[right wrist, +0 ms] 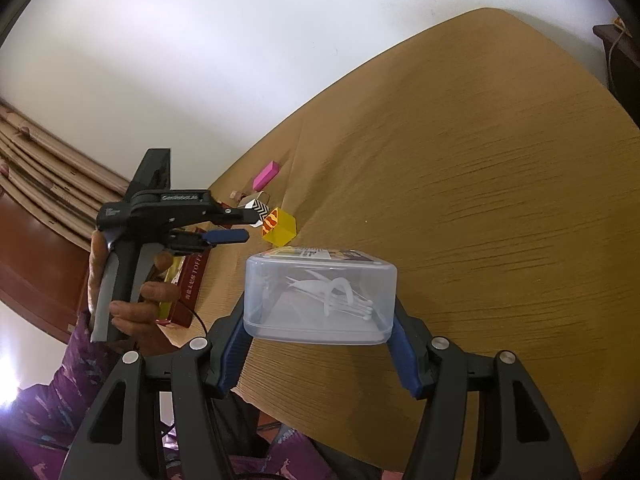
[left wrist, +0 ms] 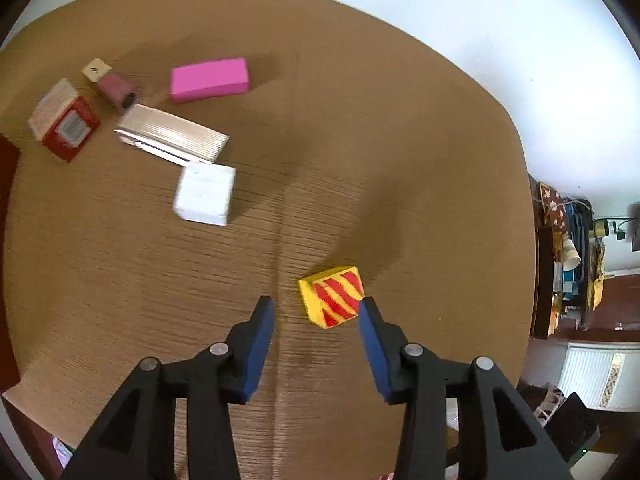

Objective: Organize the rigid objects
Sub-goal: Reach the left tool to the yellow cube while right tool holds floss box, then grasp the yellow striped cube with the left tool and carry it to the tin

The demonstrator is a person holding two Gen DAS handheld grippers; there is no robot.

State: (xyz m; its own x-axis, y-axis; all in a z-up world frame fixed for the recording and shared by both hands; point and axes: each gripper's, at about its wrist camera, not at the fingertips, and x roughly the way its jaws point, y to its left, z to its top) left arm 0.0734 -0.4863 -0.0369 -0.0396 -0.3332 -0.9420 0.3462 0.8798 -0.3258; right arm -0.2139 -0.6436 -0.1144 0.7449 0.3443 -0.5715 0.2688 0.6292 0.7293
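A: Left gripper: jaws spread wide, nothing between them. It hangs above the brown table. The yellow block with red stripes lies on the table just past the tips, closer to the right-hand pad; whether that pad touches it I cannot tell.

B: Right gripper: jaws clamped on a clear plastic box, one blue pad on each short side. White picks lie loose inside. The box sits over the table's near edge.

A: Far left of the table, a cluster: pink block, white cube, ribbed beige box, red and white carton, small maroon cylinder and a cream cube just behind it.

B: From the right wrist, the left gripper shows side-on in the person's hand, its tips near the same yellow block. A dark red box lettered TOFFEE lies below that hand at the table's edge.
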